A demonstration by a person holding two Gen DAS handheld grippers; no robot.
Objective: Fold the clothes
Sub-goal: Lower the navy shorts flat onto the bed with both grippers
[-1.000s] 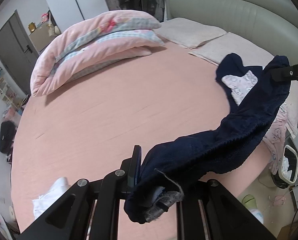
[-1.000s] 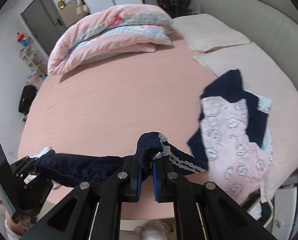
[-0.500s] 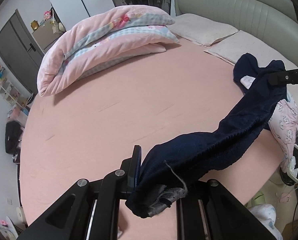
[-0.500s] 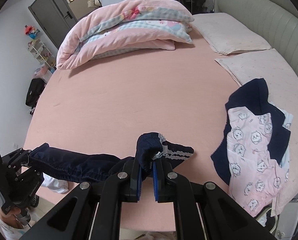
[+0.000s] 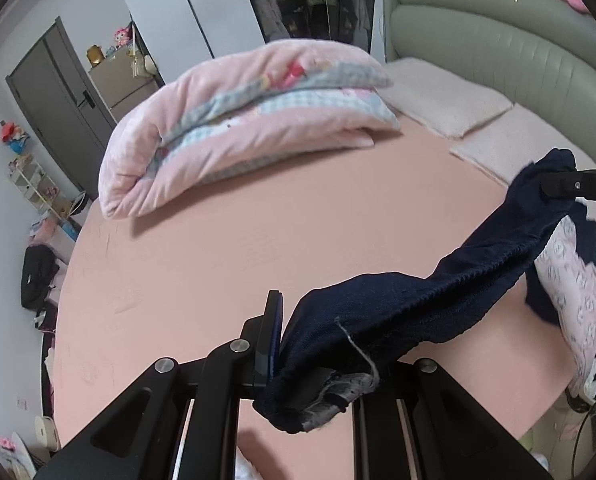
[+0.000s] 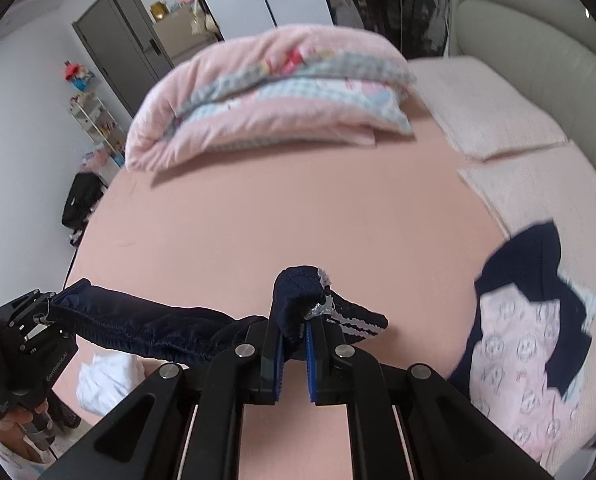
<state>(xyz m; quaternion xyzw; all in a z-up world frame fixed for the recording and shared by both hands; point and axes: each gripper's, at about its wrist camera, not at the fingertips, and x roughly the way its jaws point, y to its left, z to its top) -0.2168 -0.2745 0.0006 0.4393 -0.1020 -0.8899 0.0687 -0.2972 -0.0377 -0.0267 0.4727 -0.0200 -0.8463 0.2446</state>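
Both grippers angled down over pink bed, held apart. Left gripper clamped tight on one end of navy trousers; right gripper pinched tight on other end (white side stripes there). Trousers strung in air between them, long axis running across bed front, slightly sagging. Right view alone shows person's hand on left gripper handle, white cloth below. Pink patterned garment lies on bed's right edge, near.

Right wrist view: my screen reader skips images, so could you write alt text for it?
The right gripper clamps one end of navy trousers, stretched above a pink bed to the left gripper. A folded pink quilt lies beyond, a pink-and-navy garment pile at right.
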